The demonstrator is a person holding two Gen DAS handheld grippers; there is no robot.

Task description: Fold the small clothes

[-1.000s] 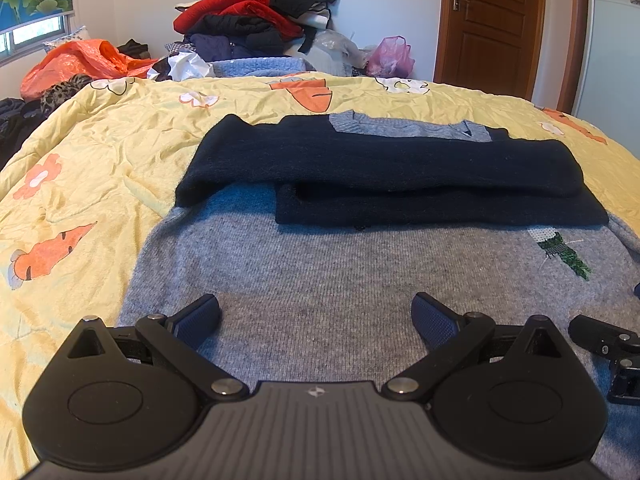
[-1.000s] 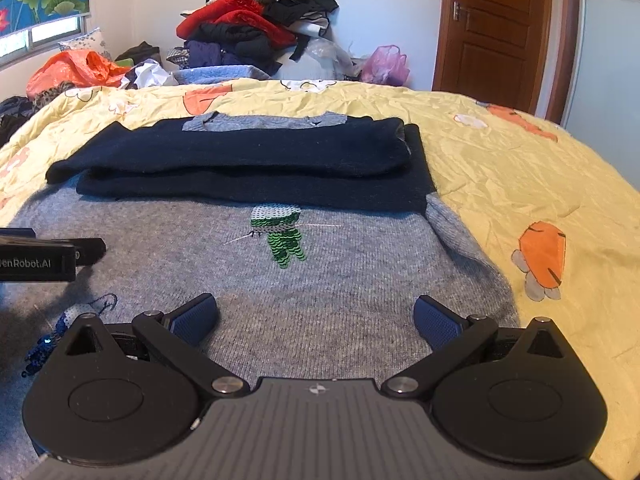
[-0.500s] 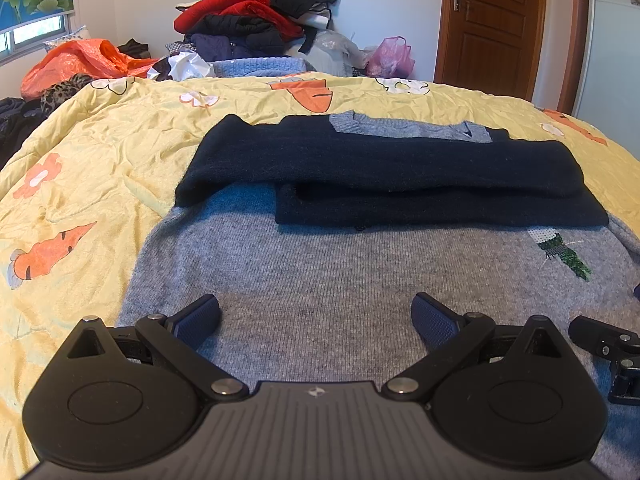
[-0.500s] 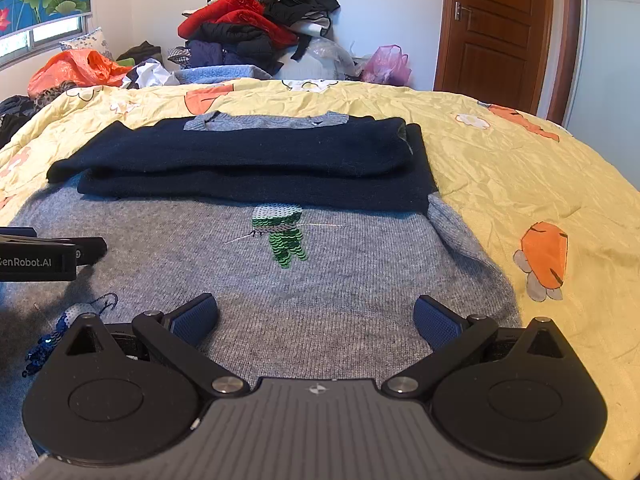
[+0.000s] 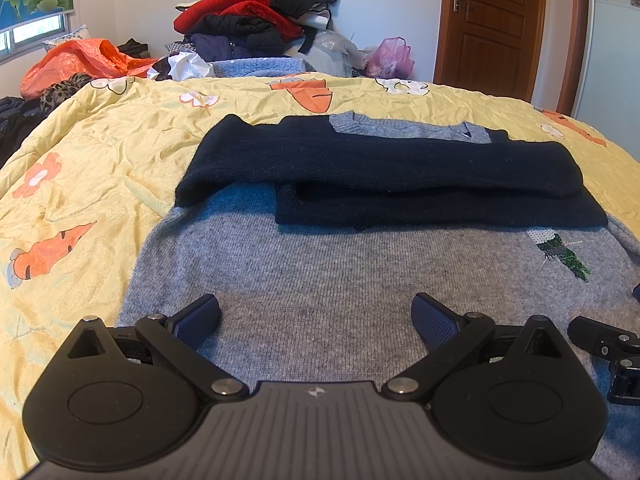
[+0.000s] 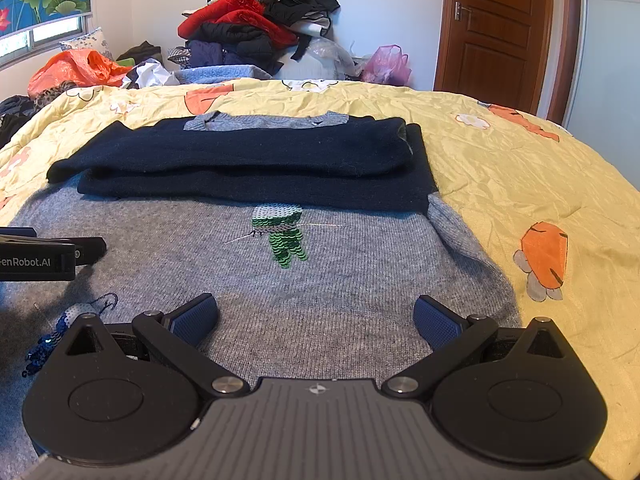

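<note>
A grey knit sweater (image 5: 320, 272) lies flat on the yellow bedspread (image 5: 100, 168), its dark navy sleeves (image 5: 380, 168) folded across the chest. It also shows in the right wrist view (image 6: 360, 272), with the navy sleeves (image 6: 248, 160) and a green sequin patch (image 6: 286, 236). My left gripper (image 5: 316, 316) is open and empty over the sweater's near hem, left side. My right gripper (image 6: 316, 316) is open and empty over the hem's right side. Each gripper shows at the edge of the other's view.
A heap of red, black and blue clothes (image 5: 256, 20) is piled beyond the bed's far edge, with an orange bag (image 5: 80, 60) at the left and a pink bag (image 5: 390, 56) near a wooden door (image 5: 496, 28). Bare bedspread (image 6: 540, 168) lies right of the sweater.
</note>
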